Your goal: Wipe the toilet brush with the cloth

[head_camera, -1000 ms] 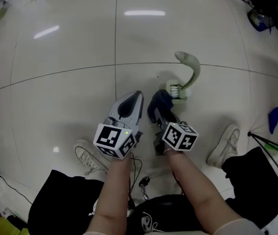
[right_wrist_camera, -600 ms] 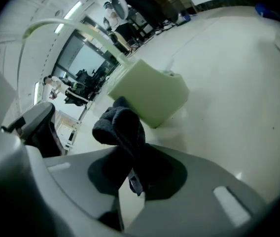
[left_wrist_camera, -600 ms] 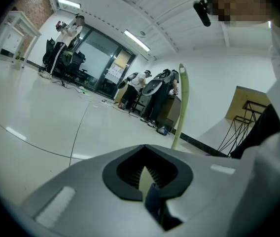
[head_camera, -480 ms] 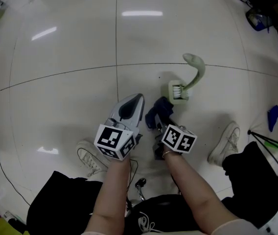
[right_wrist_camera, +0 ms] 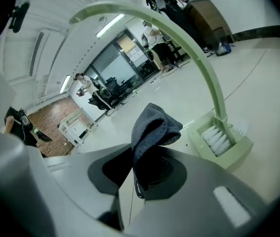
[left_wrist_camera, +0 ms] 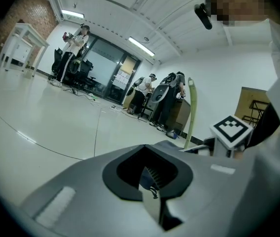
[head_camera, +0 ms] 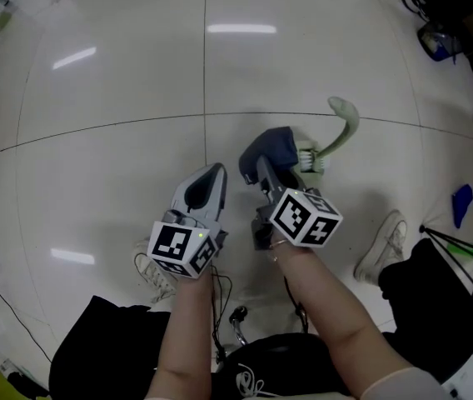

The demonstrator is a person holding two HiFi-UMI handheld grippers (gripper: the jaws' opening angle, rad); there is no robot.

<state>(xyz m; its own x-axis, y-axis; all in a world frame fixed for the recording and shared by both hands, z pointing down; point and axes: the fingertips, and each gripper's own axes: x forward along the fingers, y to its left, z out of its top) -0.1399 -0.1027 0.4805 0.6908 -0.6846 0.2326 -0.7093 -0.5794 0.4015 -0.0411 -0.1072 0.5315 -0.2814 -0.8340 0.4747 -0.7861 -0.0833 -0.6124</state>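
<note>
Dark blue cloth [head_camera: 271, 146], pale green toilet brush [head_camera: 346, 127], white tiled floor [head_camera: 95, 165].

- Beyond the toilet brush [head_camera: 313, 160], on the side away from the person, the floor [head_camera: 220, 57] lies bare and wide.
- Left of the brush, the cloth [head_camera: 271, 147] clamped in the right gripper [head_camera: 259, 167] stands just beside the bristles and closes that side.
- Further left, the left gripper [head_camera: 210, 177], jaws together, hangs over bare floor.
- Nearer the person than the brush stand a shoe [head_camera: 382, 244] to the right and a second shoe [head_camera: 147, 267] to the left.
- Right of the brush there is bare floor up to a blue object [head_camera: 463, 203] and dark stand legs [head_camera: 461, 244], well apart from it.
</note>
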